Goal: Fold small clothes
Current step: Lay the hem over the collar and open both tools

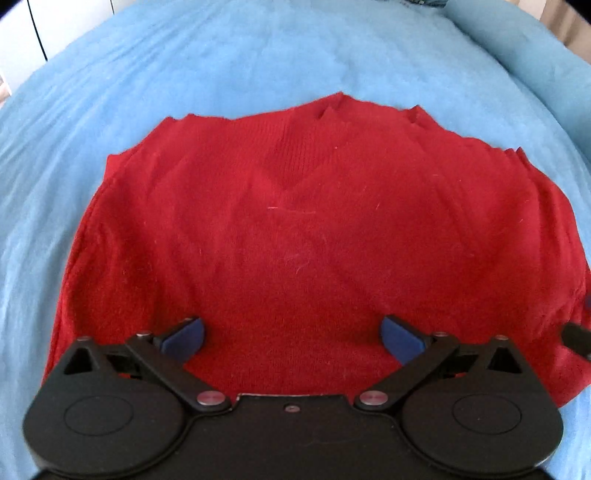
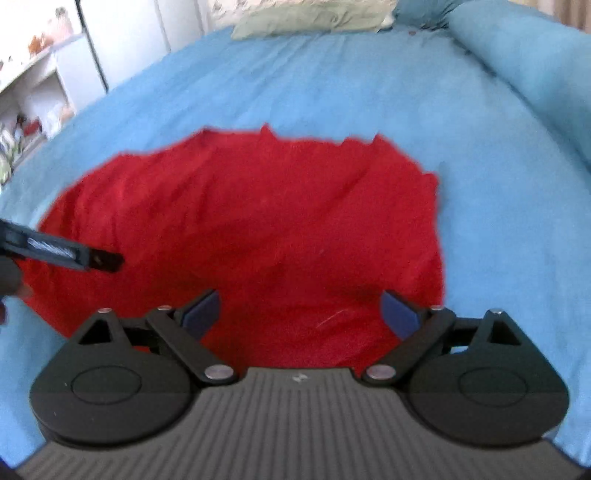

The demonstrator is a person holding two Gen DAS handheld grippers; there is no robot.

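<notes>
A red knitted garment (image 1: 314,229) lies spread flat on the blue bed cover (image 1: 221,66), its V-neck pointing toward me. My left gripper (image 1: 291,338) is open and empty, just above the garment's near edge. In the right wrist view the same red garment (image 2: 258,229) fills the middle. My right gripper (image 2: 301,312) is open and empty over the garment's near right part. Part of the left gripper (image 2: 74,254) enters from the left edge over the garment. The tip of the right gripper (image 1: 576,338) shows at the right edge of the left wrist view.
A blue pillow or bolster (image 2: 535,66) lies at the far right of the bed. A pale green cloth (image 2: 314,16) lies at the far end. White shelves with small items (image 2: 33,92) stand to the left, beyond the bed edge.
</notes>
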